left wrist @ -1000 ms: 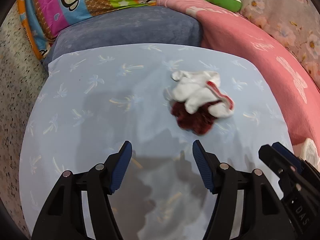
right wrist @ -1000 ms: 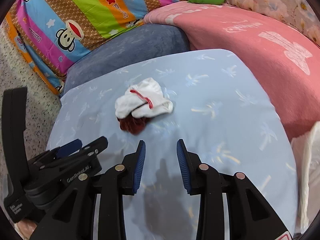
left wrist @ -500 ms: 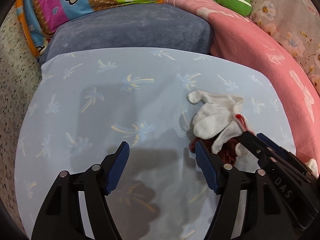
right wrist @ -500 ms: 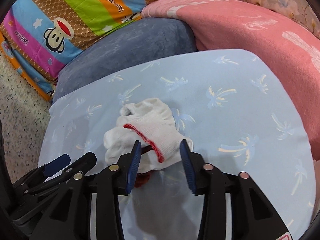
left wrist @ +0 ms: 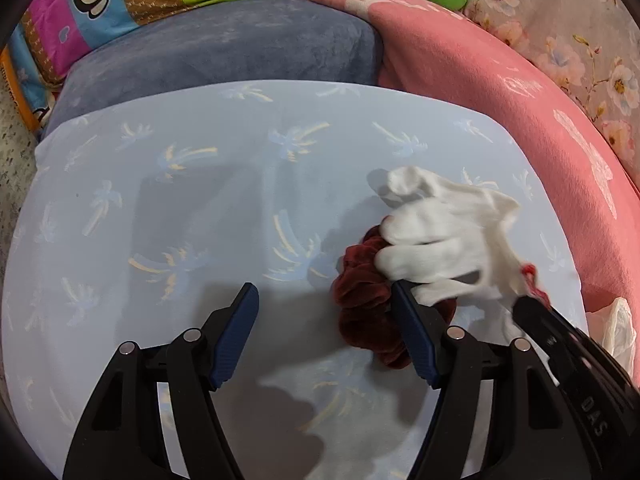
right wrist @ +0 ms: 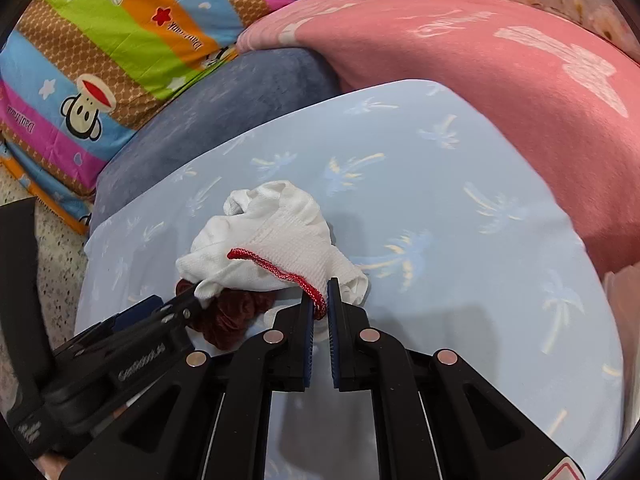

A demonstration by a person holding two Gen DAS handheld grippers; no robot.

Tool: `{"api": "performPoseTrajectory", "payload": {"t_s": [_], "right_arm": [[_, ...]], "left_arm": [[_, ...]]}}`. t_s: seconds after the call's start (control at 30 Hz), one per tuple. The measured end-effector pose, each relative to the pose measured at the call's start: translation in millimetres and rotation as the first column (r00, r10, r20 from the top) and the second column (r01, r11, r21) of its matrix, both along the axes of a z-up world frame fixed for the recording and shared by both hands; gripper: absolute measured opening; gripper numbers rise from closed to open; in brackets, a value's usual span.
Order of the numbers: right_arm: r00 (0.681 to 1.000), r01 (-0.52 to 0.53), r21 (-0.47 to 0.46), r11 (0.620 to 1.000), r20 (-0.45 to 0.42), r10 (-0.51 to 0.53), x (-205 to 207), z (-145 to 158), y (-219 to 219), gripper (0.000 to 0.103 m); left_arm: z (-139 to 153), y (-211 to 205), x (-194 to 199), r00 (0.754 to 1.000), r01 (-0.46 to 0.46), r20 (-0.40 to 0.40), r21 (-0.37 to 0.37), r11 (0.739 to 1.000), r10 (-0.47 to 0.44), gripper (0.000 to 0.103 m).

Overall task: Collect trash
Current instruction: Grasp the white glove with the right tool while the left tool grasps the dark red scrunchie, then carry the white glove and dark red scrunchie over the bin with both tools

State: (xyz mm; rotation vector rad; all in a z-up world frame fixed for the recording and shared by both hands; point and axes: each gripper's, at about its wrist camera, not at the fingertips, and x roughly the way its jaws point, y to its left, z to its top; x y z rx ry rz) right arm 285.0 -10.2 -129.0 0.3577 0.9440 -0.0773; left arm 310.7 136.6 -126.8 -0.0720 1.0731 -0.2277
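Note:
A white knit glove (right wrist: 272, 240) with a red cuff edge lies crumpled on the light blue palm-print sheet (right wrist: 440, 220), on top of a dark red velvet scrunchie (right wrist: 232, 320). My right gripper (right wrist: 320, 300) is shut on the glove's red cuff. In the left wrist view the glove (left wrist: 448, 232) and the scrunchie (left wrist: 364, 304) sit at the right. My left gripper (left wrist: 324, 308) is open and empty, its right finger touching the scrunchie and glove. The right gripper's fingers (left wrist: 560, 340) show at the lower right.
A blue-grey cushion (left wrist: 224, 56) lies behind the sheet, a pink blanket (left wrist: 500, 92) to the right, and a colourful monkey-print pillow (right wrist: 100, 52) at the back left. A white plastic bag (left wrist: 616, 332) peeks in at the right edge. Speckled floor (right wrist: 56, 256) is at the left.
Both grippers have moved forward onto the glove and scrunchie. My right gripper has shut on the glove's red cuff. My left gripper stays open, now against the scrunchie.

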Motion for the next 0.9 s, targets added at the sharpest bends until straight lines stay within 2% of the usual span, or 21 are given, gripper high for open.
{"api": "performPoseTrajectory", "payload": {"t_s": [0.1, 0.17, 0.2, 0.23, 0.27, 0.37, 0.5, 0.9], "right_arm": [[1.000, 0.019, 0.008, 1.000, -0.002, -0.019, -13.7, 1.3, -9.1, 0.006], [1.000, 0.024, 0.006, 1.000, -0.003, -0.024, -22.9, 1.4, -14.1, 0.006], [1.000, 0.024, 0.006, 1.000, -0.005, -0.024, -26.9, 1.8, -16.0, 0.006], [1.000, 0.025, 0.005, 1.000, -0.006, -0.025, -30.9, 2.2, -17.6, 0.006], [1.000, 0.025, 0.005, 1.000, -0.006, -0.025, -33.8, 2.1, -17.7, 0.006], [1.000, 0.029, 0.013, 0.999, -0.005, -0.029, -45.3, 3.7, -22.1, 0.006], [1.000, 0.028, 0.008, 1.000, 0.000, -0.028, -58.3, 8.8, -24.9, 0.006], [0.996, 0.051, 0.010, 0.999, 0.067, -0.052, -104.1, 41.9, -45.6, 0.006]], "left_arm": [[-4.8, -6.0, -1.4, 1.000, -0.002, -0.003, 0.008, 1.000, 0.002, 0.062], [-4.8, -11.3, -4.5, 1.000, 0.007, 0.013, 0.031, 1.000, -0.007, 0.054], [-4.1, -13.2, -5.4, 1.000, 0.012, 0.013, 0.029, 1.000, -0.013, 0.046], [-3.3, -14.6, -5.9, 1.000, 0.018, 0.010, 0.020, 1.000, -0.019, 0.033], [-2.6, -16.1, -6.5, 1.000, 0.028, 0.002, 0.010, 1.000, -0.028, 0.027], [0.5, -20.9, -10.3, 0.999, 0.033, -0.004, 0.009, 0.999, -0.033, 0.020], [7.4, -29.3, -23.7, 0.999, 0.049, 0.010, 0.019, 0.999, -0.049, 0.017], [43.8, -65.2, -77.0, 0.989, 0.134, 0.063, 0.020, 0.991, -0.135, 0.016]]}}
